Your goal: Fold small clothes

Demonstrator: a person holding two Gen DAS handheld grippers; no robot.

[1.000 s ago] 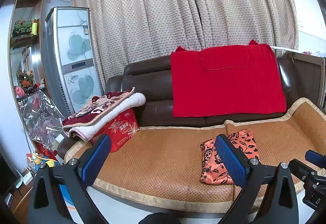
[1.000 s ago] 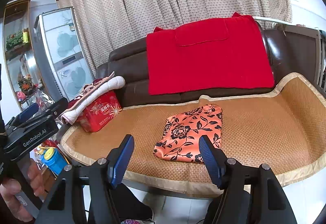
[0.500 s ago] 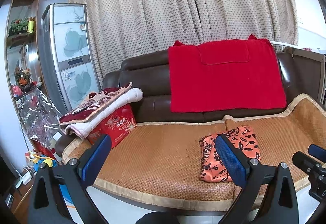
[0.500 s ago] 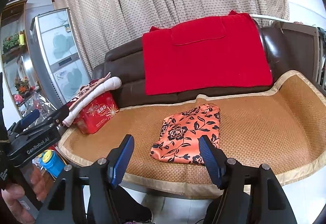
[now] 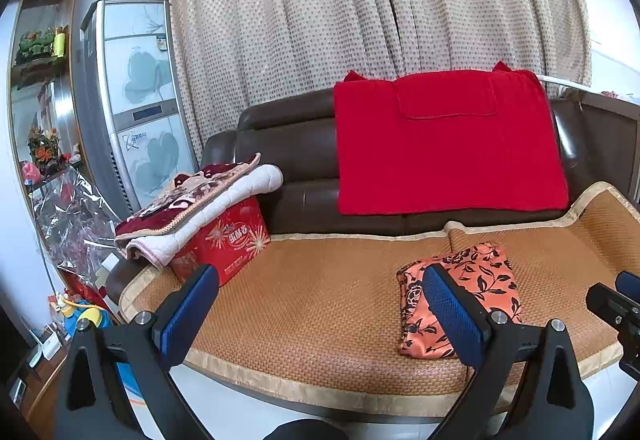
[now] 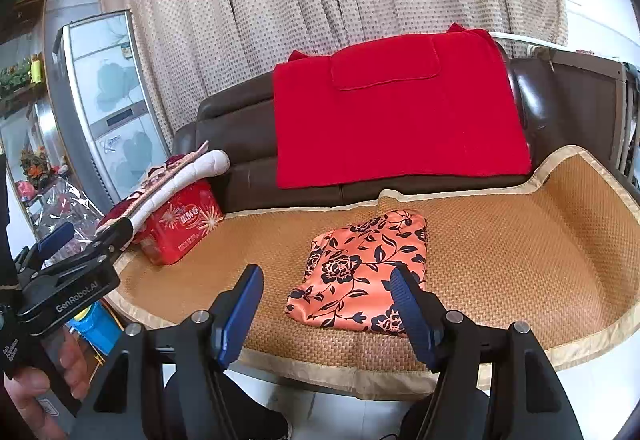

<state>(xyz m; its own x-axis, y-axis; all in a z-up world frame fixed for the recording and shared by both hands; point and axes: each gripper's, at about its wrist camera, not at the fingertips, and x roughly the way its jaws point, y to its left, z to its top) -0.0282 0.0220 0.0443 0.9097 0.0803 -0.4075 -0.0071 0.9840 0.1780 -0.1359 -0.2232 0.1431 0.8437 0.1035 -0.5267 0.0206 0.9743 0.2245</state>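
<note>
Nearest in the left wrist view, the left tool stands released, its two blue-padded fingers spread wide with nothing between them. In the right wrist view the right tool is likewise released and empty, its opening the same as a second ago. At the lower left of that view a hand grips the handle of the left tool.

Just beyond the fingers, the folded orange cloth with a black flower print lies flat on the woven tan sofa mat, in the middle of the right wrist view and at the lower right of the left wrist view. It has not changed shape or place on the mat since the earlier frames; in the left wrist view it sits slightly higher and further left than before, as the camera has shifted.

Further back, at the left, a red printed box carries a folded quilt in maroon and white. Behind, a red blanket drapes over the dark brown leather sofa back, before a beige dotted curtain.
</note>
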